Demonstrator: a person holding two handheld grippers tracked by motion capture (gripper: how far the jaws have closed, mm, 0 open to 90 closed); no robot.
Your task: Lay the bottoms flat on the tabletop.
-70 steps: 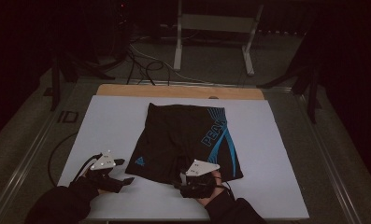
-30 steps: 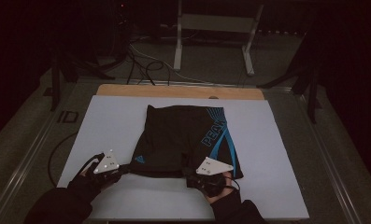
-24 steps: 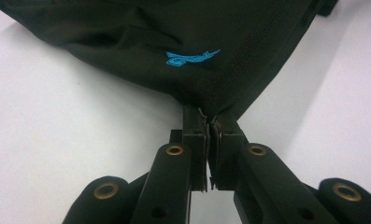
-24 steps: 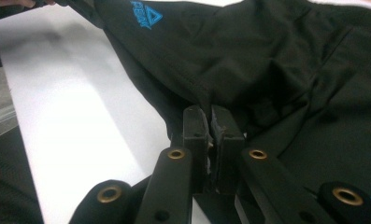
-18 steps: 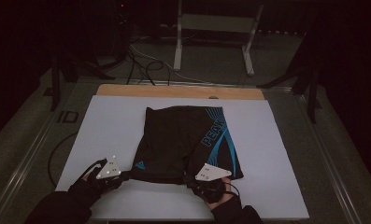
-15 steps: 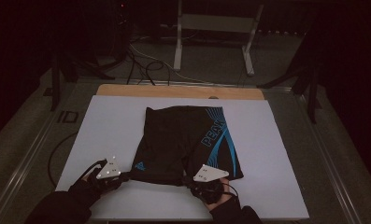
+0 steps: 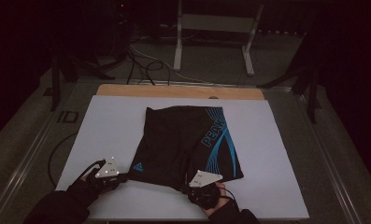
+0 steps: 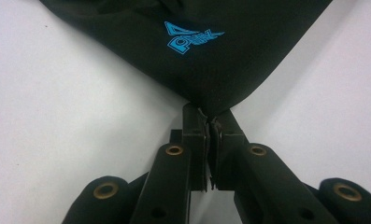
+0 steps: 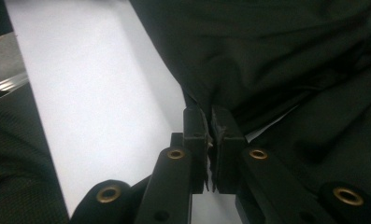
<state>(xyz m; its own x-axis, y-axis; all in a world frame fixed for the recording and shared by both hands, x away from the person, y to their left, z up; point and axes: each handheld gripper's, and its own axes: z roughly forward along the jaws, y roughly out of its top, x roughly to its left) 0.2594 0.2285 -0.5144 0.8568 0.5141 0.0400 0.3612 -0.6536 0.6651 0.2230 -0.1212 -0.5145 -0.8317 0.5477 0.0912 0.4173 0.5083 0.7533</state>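
Swim shorts (image 7: 185,142) lay spread mid-surface (image 7: 103,126), pretty much flattened. Left hand-held gripper (image 8: 209,123) and right hand-held gripper (image 9: 210,122) were each clamped tight on a near corner; looks like only letting go or folding was left.

From the high view we see a dim room, the surroundings and far corners sunk almost to black; the white bench (image 7: 103,135) is the one pale surface, evenly and weakly lit, with no hard shadows or glare; the picture is soft and grainy, and the dark shorts (image 7: 183,140) lose their folds in the gloom; in the left gripper view the bench turns bright, nearly washed out, while the blue logo stays fairly sharp and the black jaws close to the lens go soft; the right gripper view is darker, its cloth murky, with a bright band of bench at left
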